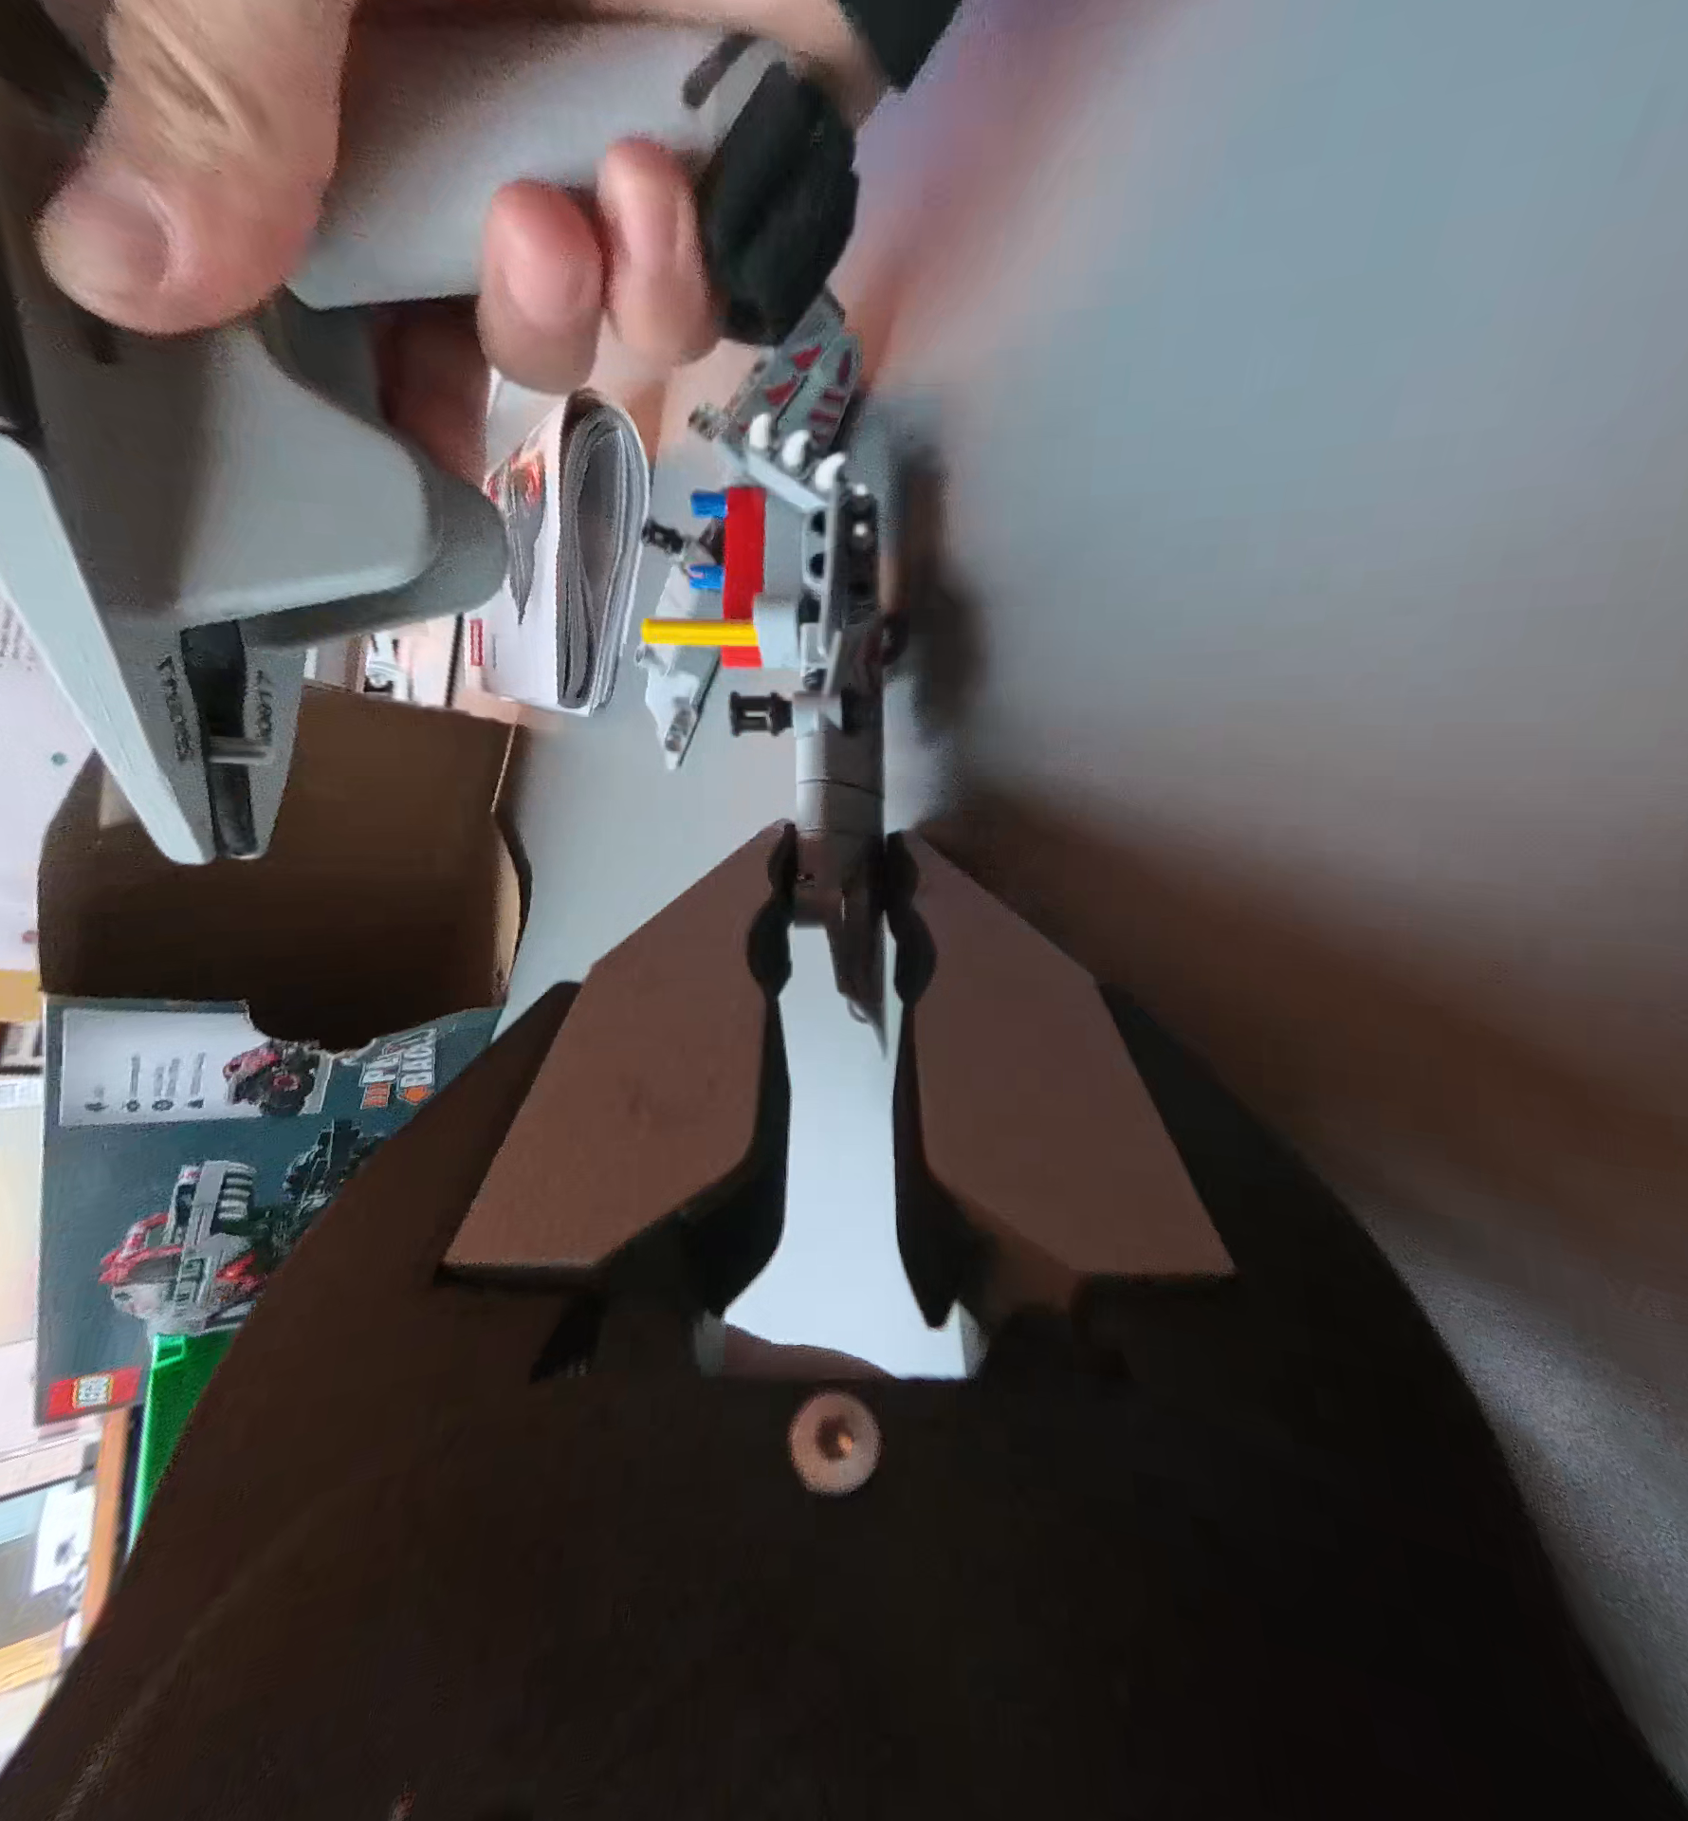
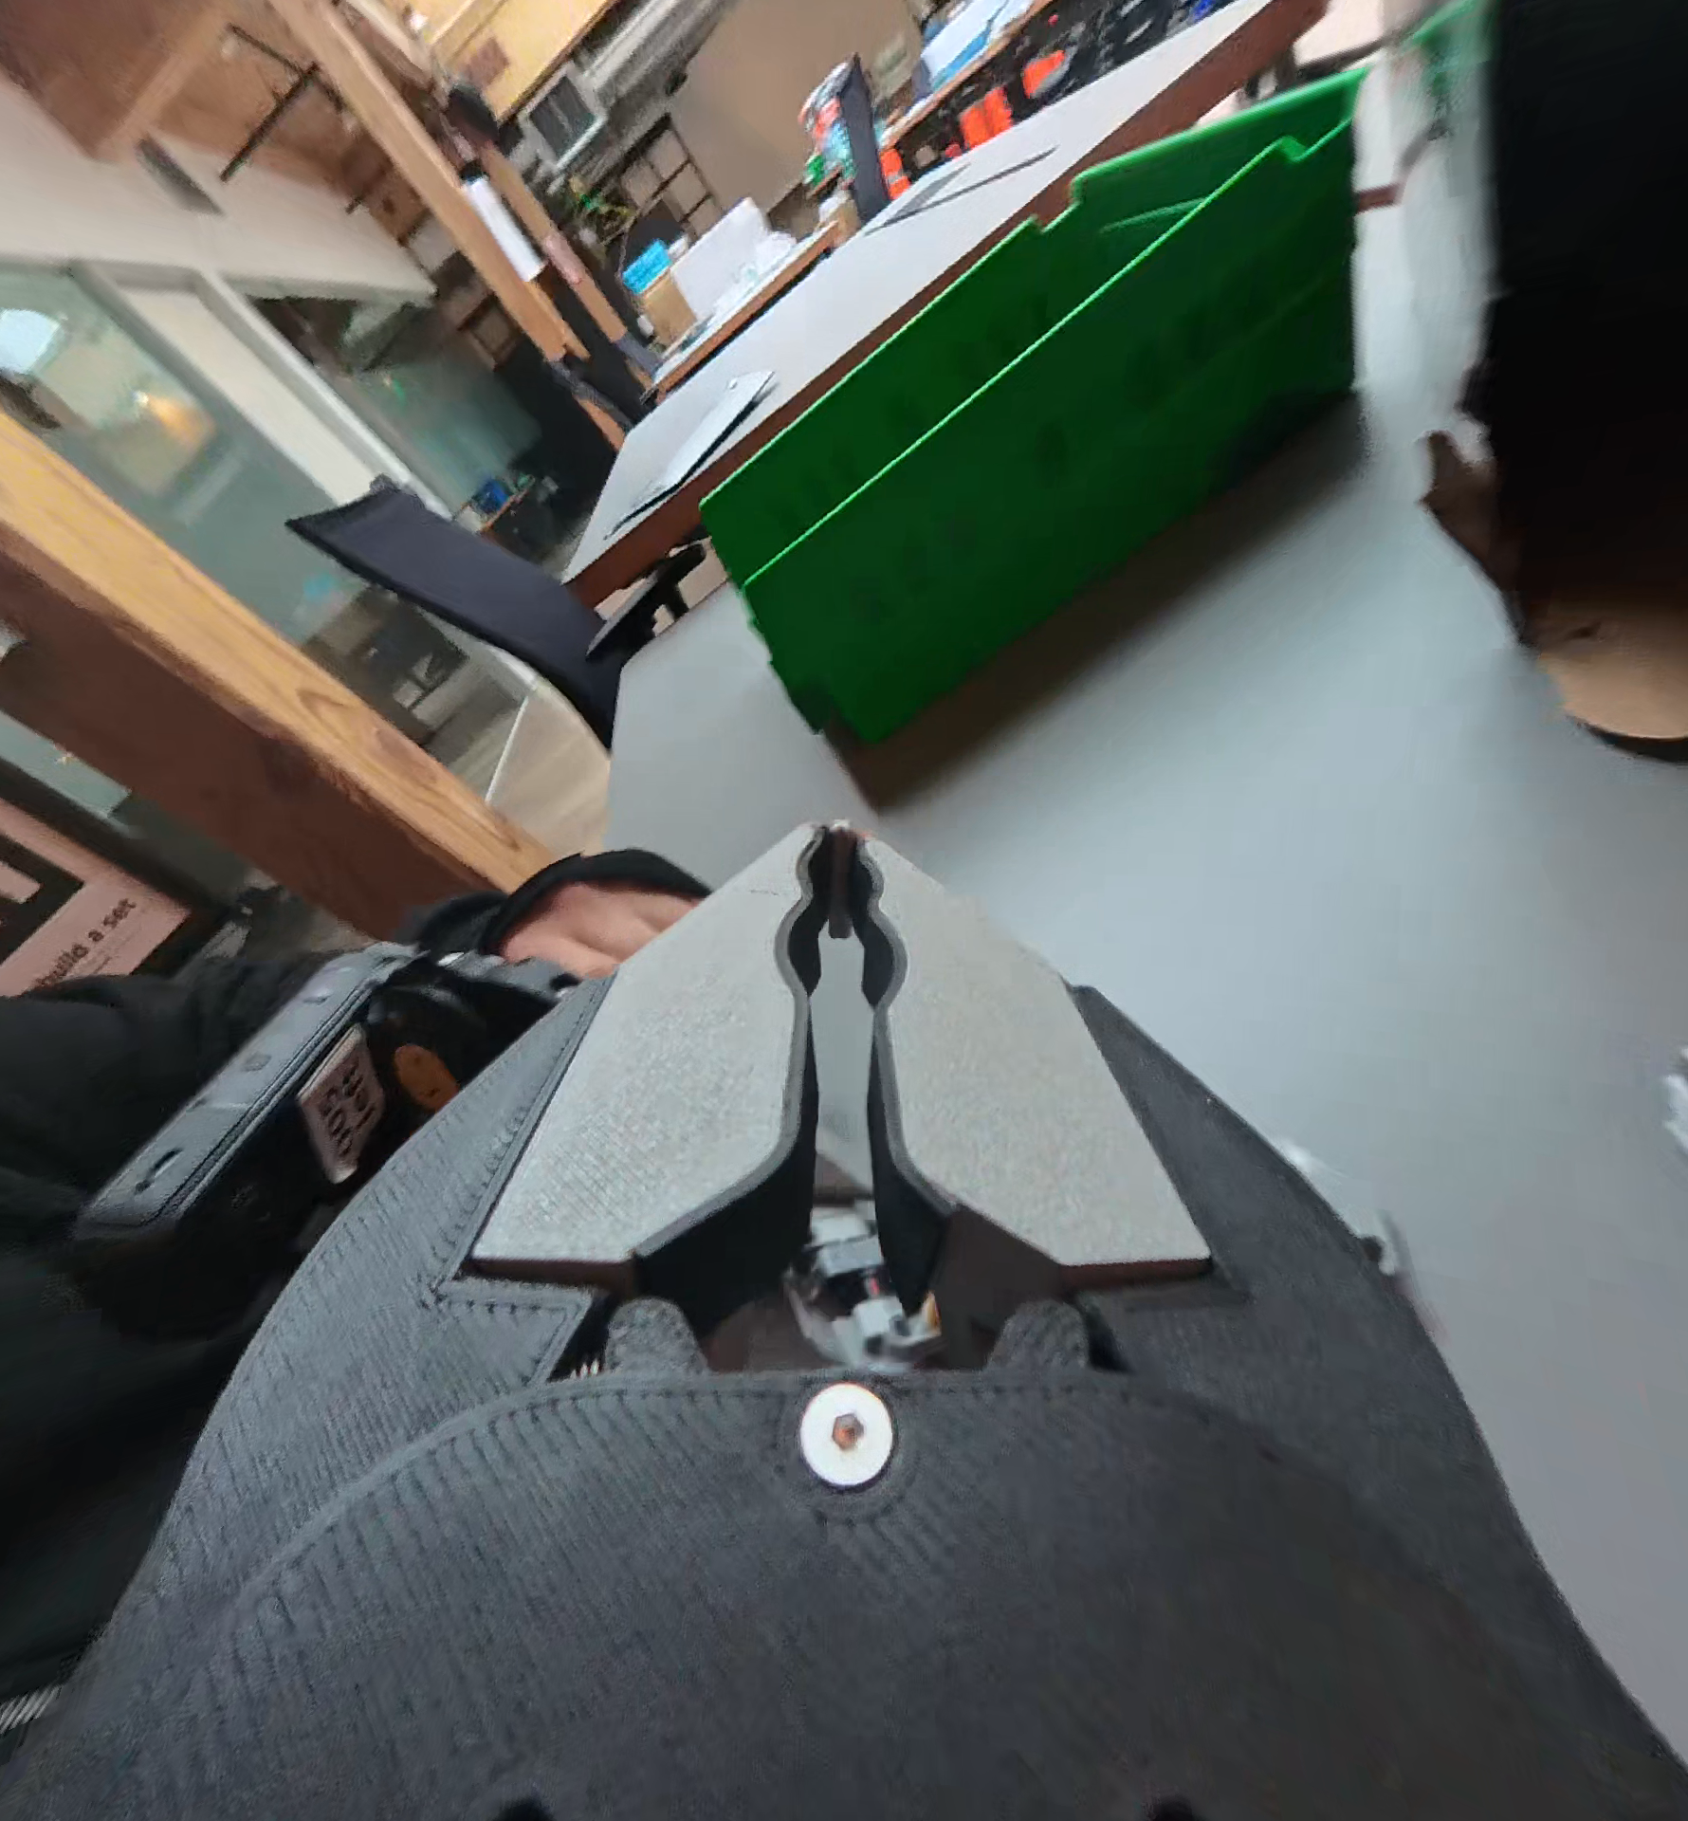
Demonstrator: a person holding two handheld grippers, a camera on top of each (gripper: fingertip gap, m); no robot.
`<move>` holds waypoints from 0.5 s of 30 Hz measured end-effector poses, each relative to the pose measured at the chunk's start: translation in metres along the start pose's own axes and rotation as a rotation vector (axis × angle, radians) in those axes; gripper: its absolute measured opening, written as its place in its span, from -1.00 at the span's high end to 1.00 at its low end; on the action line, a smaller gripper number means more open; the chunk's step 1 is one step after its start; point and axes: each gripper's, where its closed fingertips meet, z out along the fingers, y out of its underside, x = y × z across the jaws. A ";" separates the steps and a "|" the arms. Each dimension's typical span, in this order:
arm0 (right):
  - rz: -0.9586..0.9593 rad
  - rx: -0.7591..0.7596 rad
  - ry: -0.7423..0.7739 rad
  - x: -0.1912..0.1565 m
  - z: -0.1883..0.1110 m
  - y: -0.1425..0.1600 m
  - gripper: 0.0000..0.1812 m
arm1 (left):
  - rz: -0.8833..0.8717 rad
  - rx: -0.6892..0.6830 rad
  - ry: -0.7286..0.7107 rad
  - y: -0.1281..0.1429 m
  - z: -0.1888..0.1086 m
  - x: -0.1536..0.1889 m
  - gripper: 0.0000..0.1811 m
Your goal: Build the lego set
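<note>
We see left gripper clamped on grey lego model | right gripper jaws closed, pinching a thin dark piece | green bin at table's far edge

A workshop-style open office here: heavy timber beams at the left, glass partitions behind them. Long grey worktables run to the upper right, with a green bin and black chair.

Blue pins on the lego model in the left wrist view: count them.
2. One blue pin sticks out beside the red block's upper end, the other just below it. More may be hidden behind the model.
</note>
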 end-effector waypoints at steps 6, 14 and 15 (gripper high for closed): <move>-0.004 0.115 -0.132 -0.015 -0.016 -0.017 1.00 | -0.106 -0.118 -0.138 0.043 0.007 -0.032 0.84; 0.138 0.164 -0.286 -0.015 -0.042 -0.015 1.00 | -0.435 -0.076 -0.132 0.041 -0.003 -0.055 0.60; 0.132 0.156 -0.311 -0.019 -0.042 -0.014 1.00 | -0.478 -0.062 -0.103 0.038 -0.004 -0.054 0.57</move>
